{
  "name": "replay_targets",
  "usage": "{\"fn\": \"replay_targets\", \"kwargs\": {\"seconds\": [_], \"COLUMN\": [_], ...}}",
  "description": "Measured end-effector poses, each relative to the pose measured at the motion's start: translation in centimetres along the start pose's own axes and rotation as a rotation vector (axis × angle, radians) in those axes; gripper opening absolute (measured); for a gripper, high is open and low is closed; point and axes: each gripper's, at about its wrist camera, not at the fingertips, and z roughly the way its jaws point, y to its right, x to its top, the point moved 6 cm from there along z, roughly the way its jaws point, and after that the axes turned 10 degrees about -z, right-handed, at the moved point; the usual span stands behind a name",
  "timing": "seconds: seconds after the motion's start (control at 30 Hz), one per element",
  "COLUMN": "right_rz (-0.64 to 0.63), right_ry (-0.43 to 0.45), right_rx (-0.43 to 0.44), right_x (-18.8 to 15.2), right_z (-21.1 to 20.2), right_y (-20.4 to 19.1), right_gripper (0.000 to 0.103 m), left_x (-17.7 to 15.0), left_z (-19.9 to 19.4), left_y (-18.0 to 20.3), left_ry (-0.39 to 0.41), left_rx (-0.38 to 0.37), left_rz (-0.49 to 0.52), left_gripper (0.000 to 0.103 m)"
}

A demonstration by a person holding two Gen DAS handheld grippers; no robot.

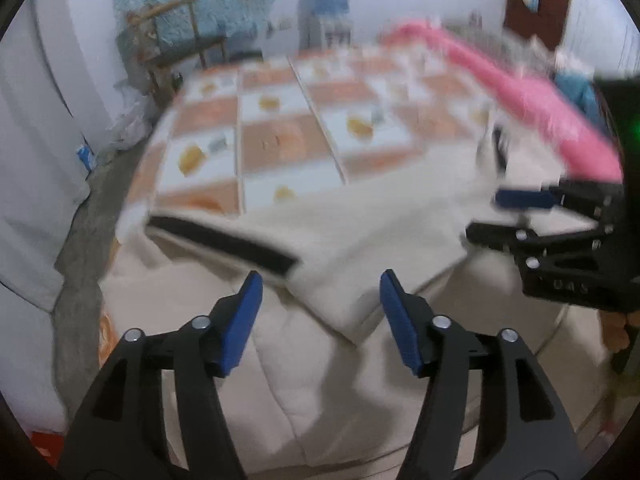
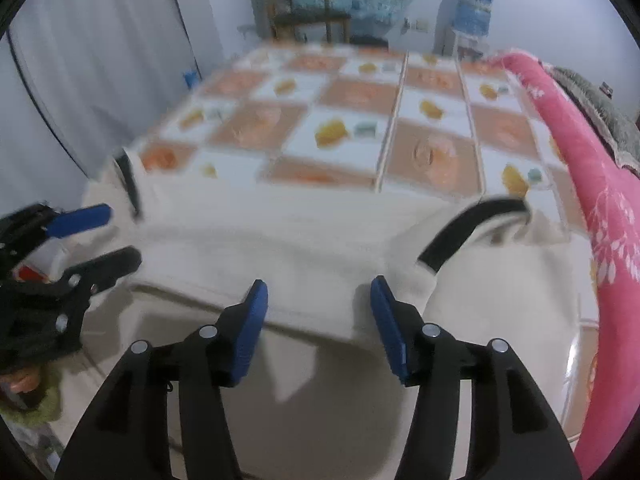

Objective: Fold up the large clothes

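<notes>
A large cream garment [image 1: 360,232] with black trim bands [image 1: 224,240] lies across the near end of a bed, partly folded over itself. It also shows in the right wrist view [image 2: 304,232], with a black cuff [image 2: 468,228] at the right. My left gripper [image 1: 320,292] is open and empty just above the garment's near fold. My right gripper [image 2: 318,300] is open and empty over the garment's near edge. The right gripper appears at the right in the left wrist view [image 1: 480,216]. The left gripper appears at the left in the right wrist view [image 2: 120,236].
The bed has an orange and white checked cover [image 1: 288,136] [image 2: 360,120]. A pink blanket [image 1: 532,100] [image 2: 592,184] lies along its right side. A wooden chair [image 2: 304,16] and a water dispenser [image 2: 468,16] stand beyond the bed. A white curtain [image 2: 100,80] hangs at the left.
</notes>
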Motion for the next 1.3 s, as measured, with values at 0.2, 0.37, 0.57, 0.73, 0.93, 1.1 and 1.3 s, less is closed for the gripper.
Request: {"fn": "replay_targets", "kwargs": {"seconds": [0.2,0.37,0.57,0.73,0.93,1.1,1.3], "right_rz": [-0.019,-0.012,-0.024,-0.058,-0.069,-0.056,-0.060], "right_ry": [-0.004,0.042,0.068,0.023,-0.005,-0.011,-0.014], "right_rx": [-0.045,-0.020,0.084,0.113,0.064,0.063,0.065], "right_x": [-1.1,-2.8,-7.2,-11.5,-14.3,-14.0,-13.8], "right_z": [-1.2,-5.4,-9.0,-9.1,-7.3,-7.0,-6.9], "right_y": [-0.1,-0.5,-2.8,-5.3,-6.1,-6.0,-5.9], "right_gripper": [0.060,0.070,0.082,0.082,0.086,0.087,0.088], "left_x": [-0.4,-0.7,-5.1,-10.4,-14.8,-15.3,-14.6], "left_z": [-0.9,-7.5,-14.2,-16.0,-13.3,-11.3,-8.8], "left_y": [-1.6,-4.3,-8.2,-9.8,-11.1,-11.9,-14.1], "left_ry": [-0.016,0.119,0.208,0.210,0.117,0.096,0.072], "left_rx": [0.010,0.056,0.047,0.033,-0.035,-0.041,-0.059], "left_rz": [-0.096,-0.120,-0.218,-0.272,-0.412,-0.448,-0.527], "left_gripper": [0.064,0.065,0.066,0.066,0.045,0.039,0.037]}}
